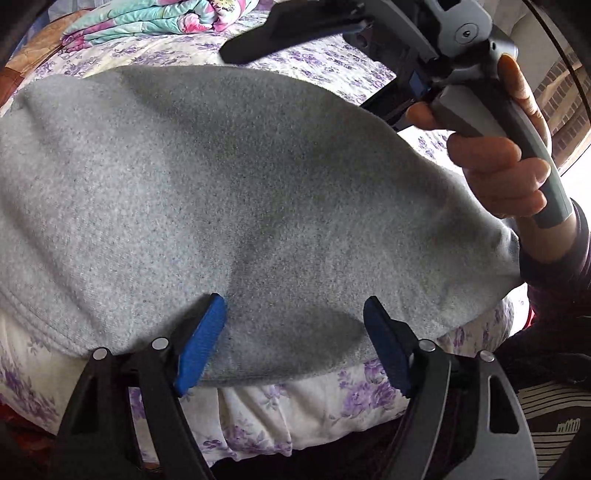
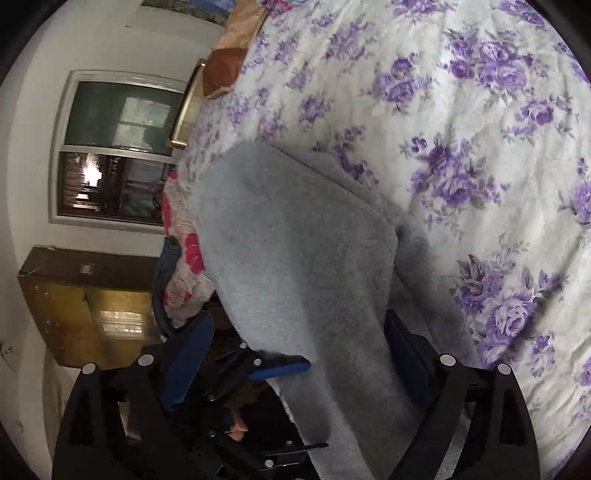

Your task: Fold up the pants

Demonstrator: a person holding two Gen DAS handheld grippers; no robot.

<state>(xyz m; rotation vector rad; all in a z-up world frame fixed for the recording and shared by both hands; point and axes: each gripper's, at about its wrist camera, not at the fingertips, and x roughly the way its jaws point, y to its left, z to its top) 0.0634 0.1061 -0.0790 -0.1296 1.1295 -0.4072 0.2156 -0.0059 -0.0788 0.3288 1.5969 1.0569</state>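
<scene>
Grey fleece pants [image 1: 207, 192] lie folded on a floral bedspread and fill most of the left wrist view. My left gripper [image 1: 293, 310] is open over the near edge of the pants, blue pads [image 1: 201, 343] wide apart and touching only the top of the cloth. My right gripper [image 1: 373, 33], held by a hand, is at the upper right of that view, above the far side of the pants. In the right wrist view the pants [image 2: 303, 251] run up between the right gripper's [image 2: 299, 332] spread blue pads [image 2: 406, 343]. The jaws are wide apart, not clamped.
The white bedspread with purple flowers [image 2: 480, 147] covers the bed. A folded floral quilt [image 1: 155, 22] lies at the far end. The bed's near edge [image 1: 295, 417] drops off below my left gripper. A window [image 2: 118, 147] and a cardboard box [image 2: 85, 306] are beside the bed.
</scene>
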